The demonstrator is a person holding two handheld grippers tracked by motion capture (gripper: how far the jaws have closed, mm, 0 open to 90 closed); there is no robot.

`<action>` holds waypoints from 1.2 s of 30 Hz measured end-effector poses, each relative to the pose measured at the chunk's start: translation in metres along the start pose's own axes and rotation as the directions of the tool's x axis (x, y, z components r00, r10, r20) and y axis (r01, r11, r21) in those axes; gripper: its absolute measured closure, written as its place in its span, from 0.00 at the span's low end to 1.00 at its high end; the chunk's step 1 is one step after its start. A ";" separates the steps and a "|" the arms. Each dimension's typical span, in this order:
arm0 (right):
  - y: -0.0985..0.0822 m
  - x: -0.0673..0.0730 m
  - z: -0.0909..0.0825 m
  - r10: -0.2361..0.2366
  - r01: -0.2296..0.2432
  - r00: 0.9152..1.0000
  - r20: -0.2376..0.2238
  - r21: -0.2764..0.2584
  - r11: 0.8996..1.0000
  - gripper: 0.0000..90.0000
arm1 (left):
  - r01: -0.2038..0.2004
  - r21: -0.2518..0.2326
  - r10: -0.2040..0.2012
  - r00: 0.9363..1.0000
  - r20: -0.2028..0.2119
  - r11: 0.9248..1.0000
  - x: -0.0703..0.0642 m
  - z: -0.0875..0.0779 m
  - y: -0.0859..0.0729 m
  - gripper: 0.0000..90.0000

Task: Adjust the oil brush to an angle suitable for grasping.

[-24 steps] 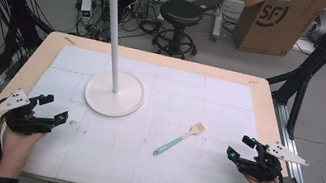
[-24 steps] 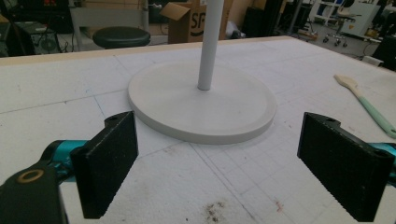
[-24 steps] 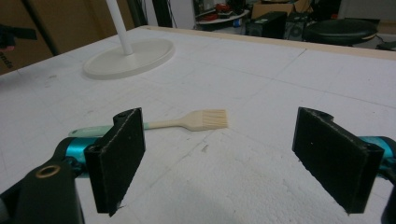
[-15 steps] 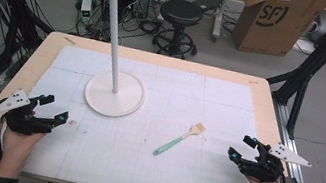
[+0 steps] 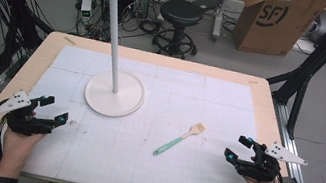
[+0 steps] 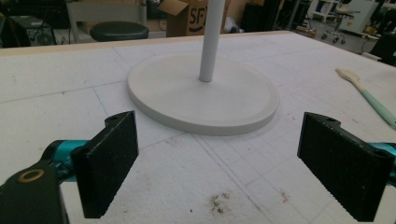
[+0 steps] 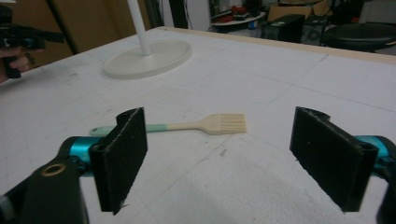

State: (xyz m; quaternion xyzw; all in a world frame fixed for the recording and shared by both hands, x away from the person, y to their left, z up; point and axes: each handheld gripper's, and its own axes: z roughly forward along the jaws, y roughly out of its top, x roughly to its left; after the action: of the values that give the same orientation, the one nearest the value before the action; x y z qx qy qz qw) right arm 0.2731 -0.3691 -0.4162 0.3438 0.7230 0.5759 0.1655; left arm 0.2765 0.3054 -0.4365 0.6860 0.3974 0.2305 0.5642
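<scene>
A small brush (image 5: 179, 138) with a teal handle and pale bristles lies flat on the white gridded mat, right of centre; it also lies ahead of the jaws in the right gripper view (image 7: 187, 126). A white stand (image 5: 114, 93) with a round base, a tall pole and hooks at the top rises at the mat's back left, and its base (image 6: 203, 91) is close ahead in the left gripper view. My left gripper (image 5: 57, 111) rests open near the front left corner. My right gripper (image 5: 238, 148) sits open at the front right, a short way from the brush. Nothing is between either pair of jaws.
The wooden table (image 5: 268, 115) borders the mat on all sides. Beyond its far edge stand a black stool (image 5: 180, 13), a cardboard box (image 5: 275, 17) and cables on the floor. Black frame posts (image 5: 317, 53) flank the table.
</scene>
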 end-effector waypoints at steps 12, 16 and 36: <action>0.000 0.011 0.016 -0.044 0.046 0.996 -0.081 0.026 0.999 0.49 | 0.005 0.022 -0.004 1.000 -0.028 1.000 0.004 0.003 -0.011 0.15; 0.001 0.019 0.027 -0.064 0.069 0.993 -0.103 0.041 0.997 0.60 | -0.004 0.020 0.005 1.000 -0.024 1.000 0.004 0.003 -0.011 0.16; 0.001 0.047 0.077 -0.094 0.126 0.969 -0.231 0.133 0.983 0.91 | -0.020 0.029 0.021 1.000 -0.021 0.999 0.002 0.004 -0.011 0.18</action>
State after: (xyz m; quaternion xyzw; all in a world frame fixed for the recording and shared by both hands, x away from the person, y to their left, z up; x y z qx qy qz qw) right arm 0.2890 -0.2809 -0.4296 0.2474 0.7953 0.5462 0.0893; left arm 0.2774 0.3058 -0.4488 0.6956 0.3994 0.2378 0.5478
